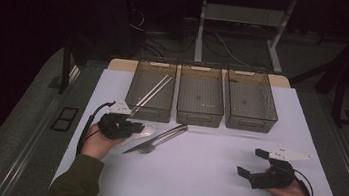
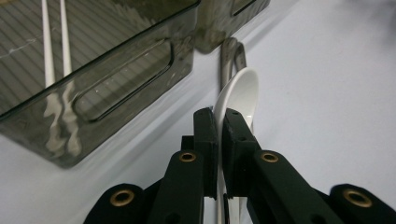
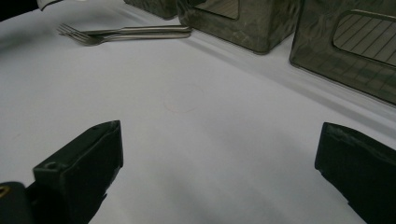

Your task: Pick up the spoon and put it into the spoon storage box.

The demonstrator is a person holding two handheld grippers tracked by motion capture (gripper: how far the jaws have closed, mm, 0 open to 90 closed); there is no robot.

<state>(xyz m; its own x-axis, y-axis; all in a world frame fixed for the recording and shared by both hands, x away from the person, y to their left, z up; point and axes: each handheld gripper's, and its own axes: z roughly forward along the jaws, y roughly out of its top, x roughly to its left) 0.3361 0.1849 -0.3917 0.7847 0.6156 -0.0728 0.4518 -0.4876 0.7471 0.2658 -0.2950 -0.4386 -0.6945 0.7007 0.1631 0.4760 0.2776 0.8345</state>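
Left gripper [image 2: 219, 126] low by bins, fingers clamped on white spoon [image 2: 240, 95], right gripper [image 3: 219, 154] level, fingers wide apart.

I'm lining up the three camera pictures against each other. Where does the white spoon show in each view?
High view: white spoon at left of centre, in front of the left bin, at the left gripper.
Left gripper view: centre, its handle pinched between the jaws, bowl pointing away.
Right gripper view: I can't make it out.
Shared landmark: the metal cutlery beside it.
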